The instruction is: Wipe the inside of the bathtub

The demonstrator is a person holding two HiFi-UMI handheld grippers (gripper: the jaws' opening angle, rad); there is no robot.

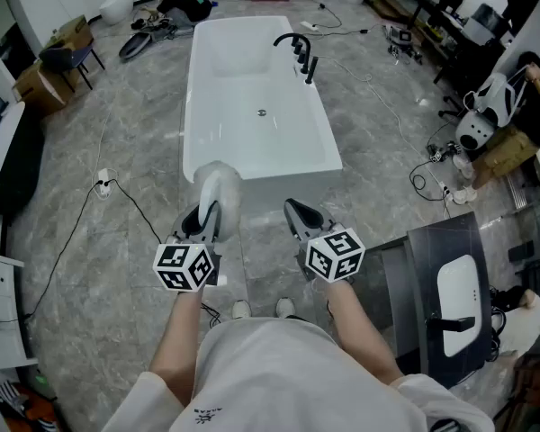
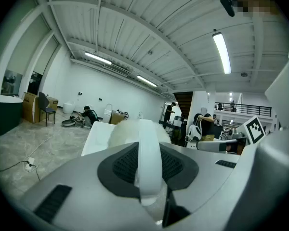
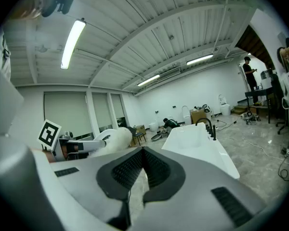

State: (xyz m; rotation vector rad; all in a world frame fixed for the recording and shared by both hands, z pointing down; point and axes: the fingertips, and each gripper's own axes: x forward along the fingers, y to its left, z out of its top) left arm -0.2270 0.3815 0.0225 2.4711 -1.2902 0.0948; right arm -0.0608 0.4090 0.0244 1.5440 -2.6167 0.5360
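So the long white rectangular bathtub (image 1: 194,106) is stood on the grey marble-look tiled floor (image 1: 117,241), straight ahead of both grippers; a curved black tap (image 1: 295,47) is mounted on its right rim, and a small round drain (image 1: 262,112) is seen in the middle of the bare white bottom.

The left gripper (image 1: 209,212) is clamped on a white fluffy wiping mitt (image 1: 221,185); in the left gripper view a smooth white band (image 2: 149,162) of that mitt is pinched tight between the black ribbed pads, with the fluff poking up past the tips; from the head view the fluff is held right at the tub's near end, though whether the two are actually touching can't be made out.

The right gripper (image 1: 297,210) is held near the left one at about the same height; its jaws are closed up, pads met at the tips, and nothing is caught between them in the right gripper view; both grippers are pointed toward the tub, and the tub is seen off to the right of those closed jaws.

Round the edges: a black cable (image 1: 135,207) is trailed across the floor from a white plug block (image 1: 103,184) on the left; a white oval basin (image 1: 457,286) is set into a dark grey tabletop (image 1: 423,259) at the lower right; cardboard boxes (image 1: 38,86) are stacked at the far left; a person (image 1: 185,0) is crouched on the floor beyond the tub's far end.
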